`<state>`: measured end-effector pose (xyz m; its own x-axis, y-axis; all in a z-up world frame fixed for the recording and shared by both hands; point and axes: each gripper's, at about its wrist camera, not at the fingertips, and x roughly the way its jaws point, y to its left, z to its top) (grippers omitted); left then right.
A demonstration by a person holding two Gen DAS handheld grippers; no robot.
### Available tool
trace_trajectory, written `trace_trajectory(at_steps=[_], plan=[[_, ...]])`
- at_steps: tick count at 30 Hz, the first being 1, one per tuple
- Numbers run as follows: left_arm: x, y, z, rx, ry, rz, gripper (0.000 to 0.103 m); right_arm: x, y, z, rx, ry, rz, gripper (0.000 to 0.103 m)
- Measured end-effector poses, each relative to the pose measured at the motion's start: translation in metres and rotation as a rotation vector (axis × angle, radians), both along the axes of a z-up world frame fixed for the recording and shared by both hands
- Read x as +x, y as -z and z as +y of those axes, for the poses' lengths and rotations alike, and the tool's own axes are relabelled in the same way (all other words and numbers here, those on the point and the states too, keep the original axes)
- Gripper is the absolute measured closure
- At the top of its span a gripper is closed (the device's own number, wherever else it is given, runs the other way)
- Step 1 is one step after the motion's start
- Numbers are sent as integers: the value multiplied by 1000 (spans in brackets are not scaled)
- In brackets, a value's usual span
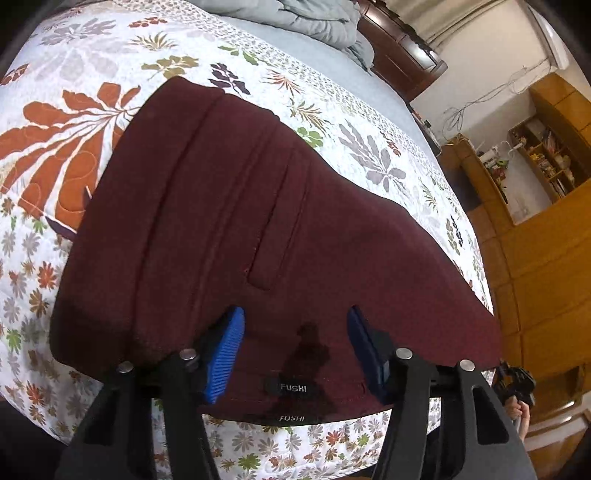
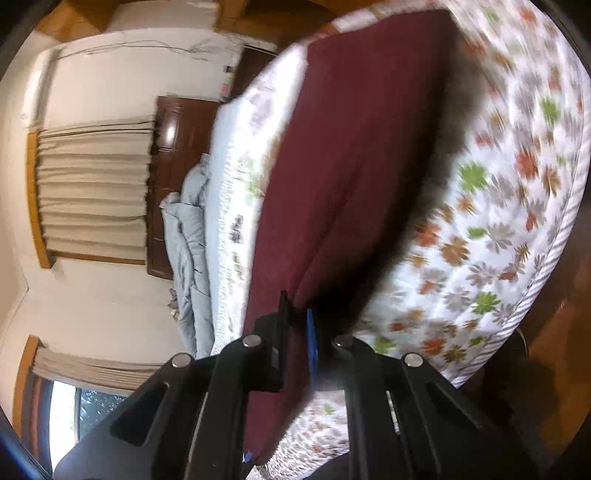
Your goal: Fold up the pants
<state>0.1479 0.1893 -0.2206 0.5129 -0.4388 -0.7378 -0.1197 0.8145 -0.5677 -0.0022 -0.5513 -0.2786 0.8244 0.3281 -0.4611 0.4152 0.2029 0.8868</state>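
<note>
The left tool [image 1: 295, 354] hangs released, its blue pads wide apart over the waistband edge of the maroon pants [image 1: 236, 206], where a FUSHI label [image 1: 293, 387] shows; the right tool [image 2: 297, 332] is clenched on a folded edge of the same pants. The pants lie spread on the floral quilt [image 1: 74, 66] of the bed; beyond it a grey duvet [image 1: 314, 18] is bunched before the dark headboard [image 1: 399, 55].

Floral-quilted bed [image 1: 92, 55], seemingly bearing maroon pants [image 1: 221, 221]
</note>
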Motion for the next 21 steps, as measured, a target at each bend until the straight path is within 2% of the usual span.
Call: trace_trajectory(at_steps=[1, 2, 4, 6, 11, 12, 13, 15, 18, 21], plan=[[1, 0, -2, 0, 2, 0, 44, 1, 8, -2, 33, -5, -12, 86], [1, -1, -1, -3, 3, 1, 44, -2, 12, -6, 57, -9, -38, 78], [4, -1, -5, -15, 3, 1, 44, -15, 5, -16, 40, 31, -69, 56], [1, 0, -1, -22, 4, 1, 44, -29, -3, -31, 7, 102, -78, 45], [2, -1, -4, -12, 6, 0, 40, -42, -10, -76, -9, 215, -73, 45], [2, -1, -6, -10, 7, -1, 40, -39, -10, -82, -16, 219, -69, 47], [2, -1, -7, -7, 9, -2, 39, -36, -8, -87, -16, 217, -69, 52], [2, -2, -8, -6, 10, -5, 39, -26, -11, -93, -46, 192, -69, 94], [2, -1, -9, -6, 11, -5, 39, -19, -24, -94, -141, 168, -71, 97], [3, -1, -10, -4, 6, -1, 39, -7, -29, -95, -174, 154, -87, 97]])
